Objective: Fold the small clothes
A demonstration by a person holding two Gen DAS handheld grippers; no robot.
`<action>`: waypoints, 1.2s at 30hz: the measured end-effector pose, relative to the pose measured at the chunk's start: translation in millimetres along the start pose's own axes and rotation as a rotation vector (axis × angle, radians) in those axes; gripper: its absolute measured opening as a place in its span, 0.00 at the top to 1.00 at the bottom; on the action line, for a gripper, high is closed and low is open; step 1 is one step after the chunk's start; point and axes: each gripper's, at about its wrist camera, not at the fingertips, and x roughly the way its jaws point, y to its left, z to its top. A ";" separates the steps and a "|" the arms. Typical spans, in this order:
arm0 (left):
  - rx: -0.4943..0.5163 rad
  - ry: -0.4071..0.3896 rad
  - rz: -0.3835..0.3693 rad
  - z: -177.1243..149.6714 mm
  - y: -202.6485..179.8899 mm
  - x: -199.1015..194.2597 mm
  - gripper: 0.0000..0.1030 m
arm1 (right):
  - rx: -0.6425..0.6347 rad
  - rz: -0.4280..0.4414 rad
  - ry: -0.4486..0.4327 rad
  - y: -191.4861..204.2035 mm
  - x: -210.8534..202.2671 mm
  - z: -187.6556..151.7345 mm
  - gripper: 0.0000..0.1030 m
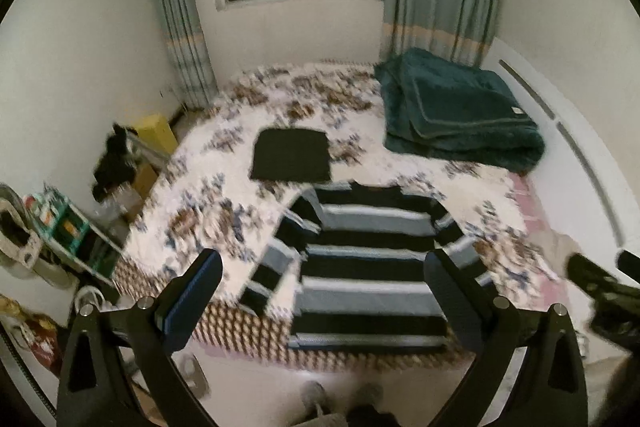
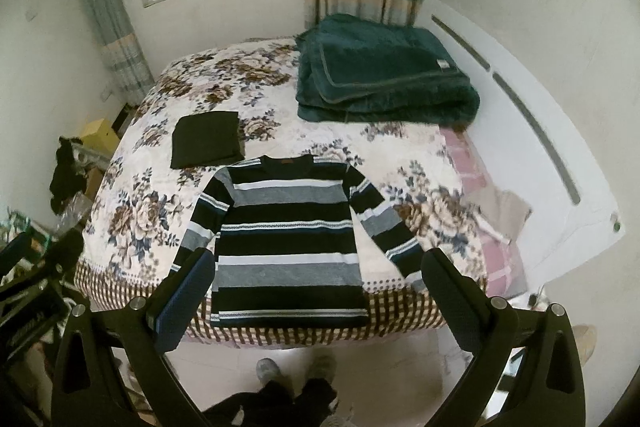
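A striped sweater, black, grey and white, lies flat on the bed with both sleeves spread down and outward; its hem hangs at the bed's near edge. It also shows in the left wrist view. A folded black garment lies behind it to the left, also visible in the left wrist view. My left gripper is open and empty, held above the sweater's lower half. My right gripper is open and empty, above the hem. The right gripper also shows at the right edge of the left wrist view.
A folded dark green blanket lies at the bed's back right by the white headboard. The floral bedspread covers the bed. Clutter and a shelf stand left of the bed. My feet stand on the floor before the bed.
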 end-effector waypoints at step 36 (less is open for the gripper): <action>0.226 0.455 0.153 -177.1 -199.5 537.3 0.00 | 1.090 0.097 0.409 -440.8 626.2 -230.6 0.92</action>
